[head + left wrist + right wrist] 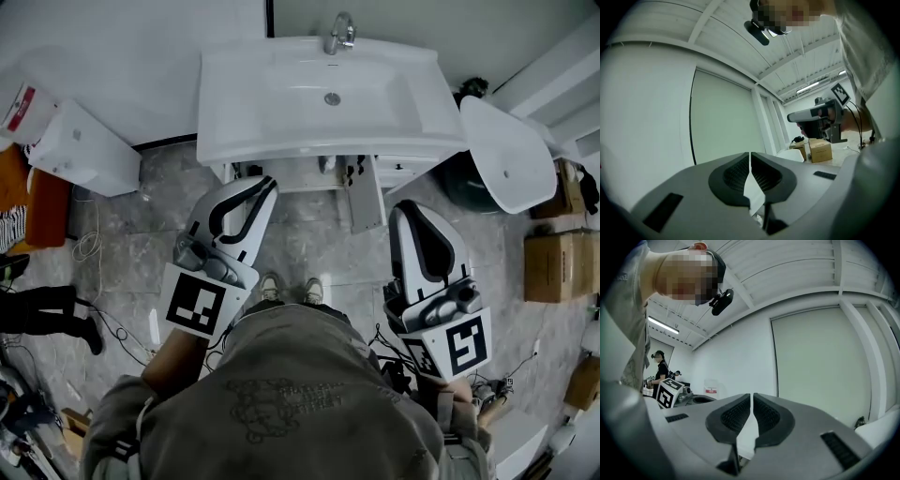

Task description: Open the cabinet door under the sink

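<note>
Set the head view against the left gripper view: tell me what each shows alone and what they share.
Only the head view shows the sink, its faucet, the cabinet door swung outward beneath it, and the person's shoes. Only the left gripper view shows the ceiling and, on the left gripper, fingers together with nothing between. Both show the right gripper and a cardboard box.

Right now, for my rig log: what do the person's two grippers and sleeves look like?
Both the left gripper and the right gripper have smooth white, tapered shells with black inlays. Each carries a white cube printed with black square markers near the hand. Their fingers are black with ribbed inner faces. The person wears a grey-olive sweatshirt with matching sleeves.
</note>
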Motion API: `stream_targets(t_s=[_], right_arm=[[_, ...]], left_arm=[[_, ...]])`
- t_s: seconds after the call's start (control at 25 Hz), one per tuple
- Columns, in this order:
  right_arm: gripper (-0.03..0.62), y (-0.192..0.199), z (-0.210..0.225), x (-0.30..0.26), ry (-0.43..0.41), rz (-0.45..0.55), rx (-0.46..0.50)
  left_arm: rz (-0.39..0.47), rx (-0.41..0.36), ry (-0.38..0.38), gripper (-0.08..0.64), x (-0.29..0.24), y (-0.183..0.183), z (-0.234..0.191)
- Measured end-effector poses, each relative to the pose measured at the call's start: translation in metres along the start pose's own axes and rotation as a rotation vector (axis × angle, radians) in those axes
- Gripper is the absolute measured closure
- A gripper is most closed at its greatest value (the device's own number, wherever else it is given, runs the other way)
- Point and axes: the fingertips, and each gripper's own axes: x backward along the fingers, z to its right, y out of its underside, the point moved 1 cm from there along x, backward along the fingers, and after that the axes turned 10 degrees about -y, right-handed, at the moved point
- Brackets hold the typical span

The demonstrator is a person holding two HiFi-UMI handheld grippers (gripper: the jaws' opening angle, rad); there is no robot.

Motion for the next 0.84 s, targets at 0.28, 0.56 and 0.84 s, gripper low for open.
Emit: stream_targets(t_s=[0.28, 0.56, 0.84], right_arm=[[0.554, 0.005, -0.006, -0.004, -0.003, 0.000, -0.009], [0.554, 0.004, -0.018, -0.014, -0.020, 0.011, -0.020], [0.554, 0.003, -0.016, -0.021, -0.013, 0.010, -0.022]], left_arm=[[-0.004, -0.051, -0.020, 0.534, 0.014, 0.001, -0.012], [0.003, -0.050, -0.025, 0.534, 0.016, 0.001, -0.020], [0.000, -0.063, -0.007, 0.532, 0.016, 0.002, -0.024]])
